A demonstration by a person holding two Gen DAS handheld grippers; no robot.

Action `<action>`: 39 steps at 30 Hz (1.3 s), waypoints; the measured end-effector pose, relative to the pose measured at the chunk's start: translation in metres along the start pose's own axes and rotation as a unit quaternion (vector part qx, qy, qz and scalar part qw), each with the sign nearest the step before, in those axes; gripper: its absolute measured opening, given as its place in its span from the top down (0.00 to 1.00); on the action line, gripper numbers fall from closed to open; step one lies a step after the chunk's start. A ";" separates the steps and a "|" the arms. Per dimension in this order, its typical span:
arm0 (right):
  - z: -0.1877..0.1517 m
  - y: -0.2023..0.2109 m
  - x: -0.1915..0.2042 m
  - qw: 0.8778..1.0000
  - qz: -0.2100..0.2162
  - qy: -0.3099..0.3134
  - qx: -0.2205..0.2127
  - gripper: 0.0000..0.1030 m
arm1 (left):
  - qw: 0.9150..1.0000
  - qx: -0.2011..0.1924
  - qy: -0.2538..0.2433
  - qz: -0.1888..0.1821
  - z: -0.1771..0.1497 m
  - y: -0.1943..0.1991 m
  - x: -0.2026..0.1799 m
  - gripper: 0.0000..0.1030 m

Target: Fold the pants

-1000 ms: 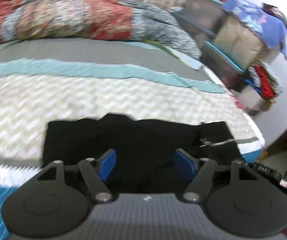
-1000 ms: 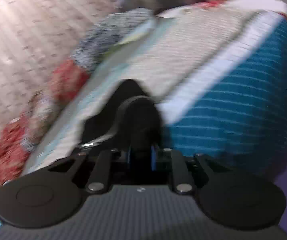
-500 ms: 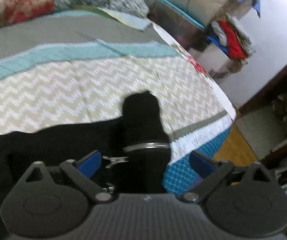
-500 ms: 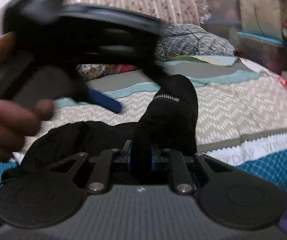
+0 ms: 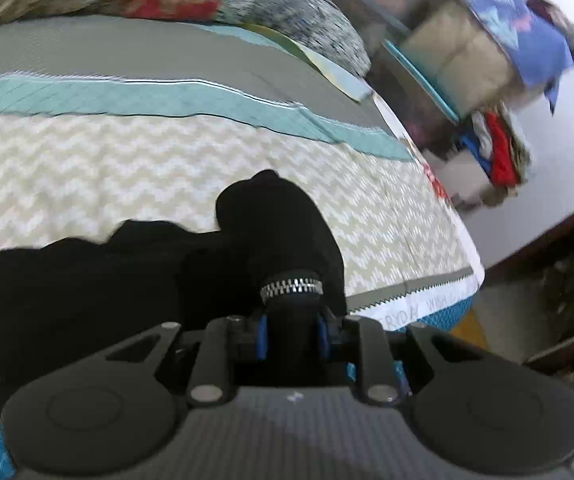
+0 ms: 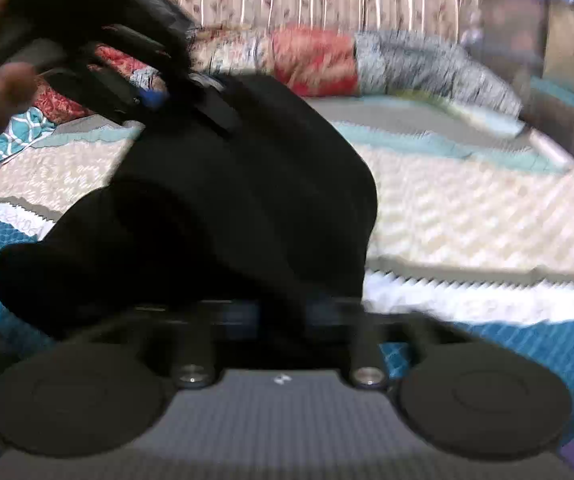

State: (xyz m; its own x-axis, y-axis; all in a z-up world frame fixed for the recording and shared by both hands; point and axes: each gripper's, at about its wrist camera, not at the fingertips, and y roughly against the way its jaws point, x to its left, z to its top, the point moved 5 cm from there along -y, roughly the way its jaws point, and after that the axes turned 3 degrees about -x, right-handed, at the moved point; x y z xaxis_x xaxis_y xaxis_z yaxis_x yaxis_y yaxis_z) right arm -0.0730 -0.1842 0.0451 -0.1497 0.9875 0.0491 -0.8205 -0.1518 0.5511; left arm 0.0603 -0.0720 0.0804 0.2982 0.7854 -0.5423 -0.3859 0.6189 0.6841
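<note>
Both tools now on pants (image 5: pixel 283 240)

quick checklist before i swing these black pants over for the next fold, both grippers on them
1. Left gripper has cloth: ok, its jaws are closing on a bunch of the black pants by the zipper.
2. Right gripper has cloth: ok, dark fabric sits between its blue pads, though the view is blurred.
3. Pants free of the bedspread: not ok, a good part lies on it.
4. Landing area clear: ok, bare chevron bedspread beyond the pants.
5. Pants flat and unwrinkled: not ok, they are bunched and humped.
6. Grip on a single layer: cannot tell.
</note>
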 end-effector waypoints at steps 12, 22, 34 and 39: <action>0.016 0.002 0.100 0.986 0.100 0.132 -0.015 0.63 | 0.988 -0.063 0.138 0.008 -0.038 0.065 0.136 0.78; 0.048 0.020 0.063 0.985 0.165 0.044 -0.020 0.39 | 0.979 -0.062 0.190 0.031 -0.070 0.057 0.159 0.25; 0.039 -0.040 0.007 0.970 0.109 -0.214 0.038 0.56 | 0.992 -0.047 0.099 0.065 -0.064 0.028 0.111 0.78; 0.053 -0.041 0.053 0.978 0.137 -0.153 0.044 0.69 | 0.990 -0.112 0.075 0.054 -0.064 0.078 0.103 0.86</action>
State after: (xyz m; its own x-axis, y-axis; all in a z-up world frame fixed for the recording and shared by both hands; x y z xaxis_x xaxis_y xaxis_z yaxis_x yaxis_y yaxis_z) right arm -0.0178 -0.1230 0.0690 -0.1737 0.8791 0.4438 -0.7208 -0.4206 0.5510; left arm 0.0049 0.0571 0.0469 0.1195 0.8266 -0.5500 -0.5964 0.5026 0.6259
